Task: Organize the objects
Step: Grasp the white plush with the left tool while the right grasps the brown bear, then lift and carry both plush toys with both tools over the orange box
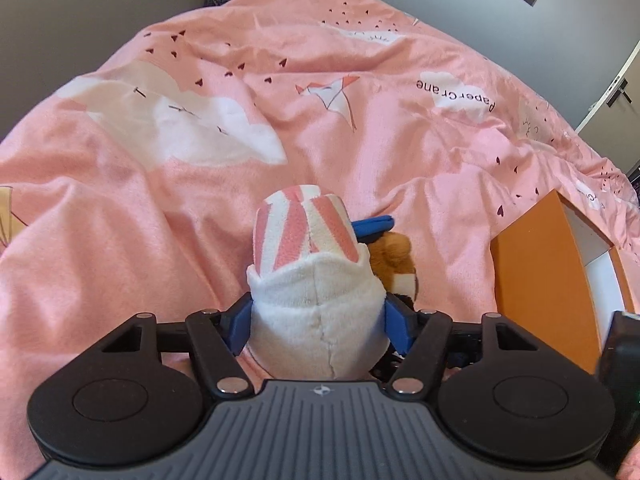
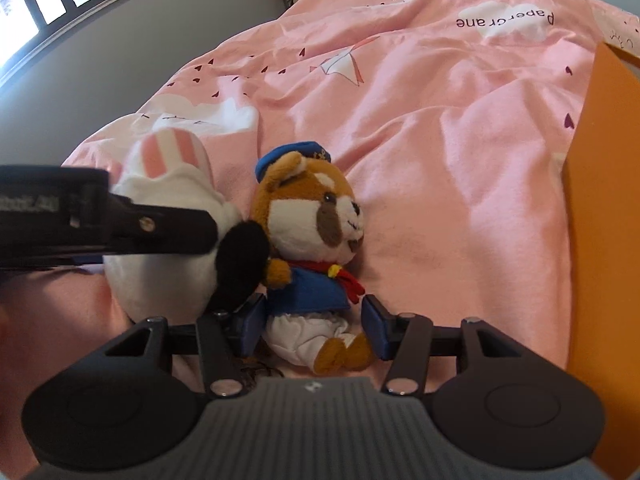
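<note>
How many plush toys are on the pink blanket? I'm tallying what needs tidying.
2. A white plush with a pink-striped hat sits between the left gripper fingers; a brown sailor plush lies beside it, between the right gripper fingers. More toys sit beyond the bed.

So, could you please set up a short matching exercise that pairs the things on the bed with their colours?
Things:
1. Bedcover
2. Box
3. Bear toy's cap
4. Panda toy's hat

Colours:
A. blue
B. pink and white stripes
C. orange
D. pink with white clouds

Pairs: 1-D, 2-C, 3-A, 4-B
</note>
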